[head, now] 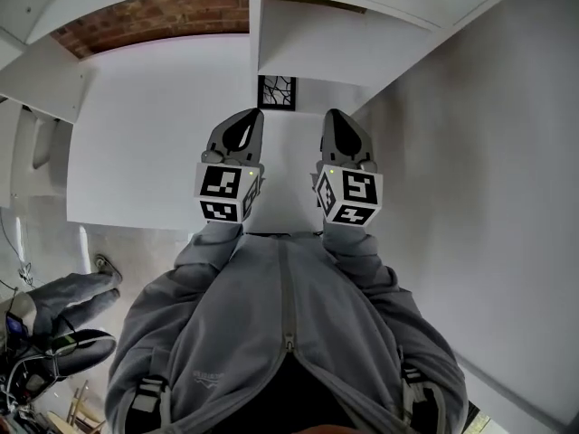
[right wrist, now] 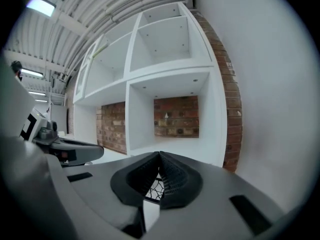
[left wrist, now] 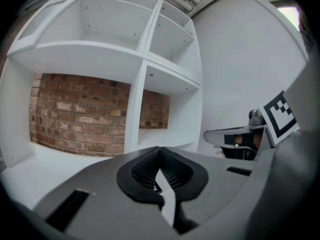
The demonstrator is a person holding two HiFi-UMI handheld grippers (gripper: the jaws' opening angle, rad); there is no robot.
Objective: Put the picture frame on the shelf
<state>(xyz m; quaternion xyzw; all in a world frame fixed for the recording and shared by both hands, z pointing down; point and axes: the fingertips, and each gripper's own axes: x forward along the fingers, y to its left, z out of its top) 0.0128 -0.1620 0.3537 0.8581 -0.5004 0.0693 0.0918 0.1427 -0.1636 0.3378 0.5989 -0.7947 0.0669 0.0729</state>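
Red brick back wall point(right wrist: 176, 115), plain white wall point(right wrist: 270, 84) at right — ribbed ceiling point(right wrist: 115, 9) with a strip light point(right wrist: 39, 5)

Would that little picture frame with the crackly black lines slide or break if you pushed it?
The picture frame looks thin and flat, so probably stiff and light. On the smooth white shelf it would likely slide easily. Its front may be glass, so possibly breakable.

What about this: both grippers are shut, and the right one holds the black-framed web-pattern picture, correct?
No: the right gripper is shut on nothing. The head view shows the black-framed web-pattern picture free on the white shelf, ahead of its jaws.
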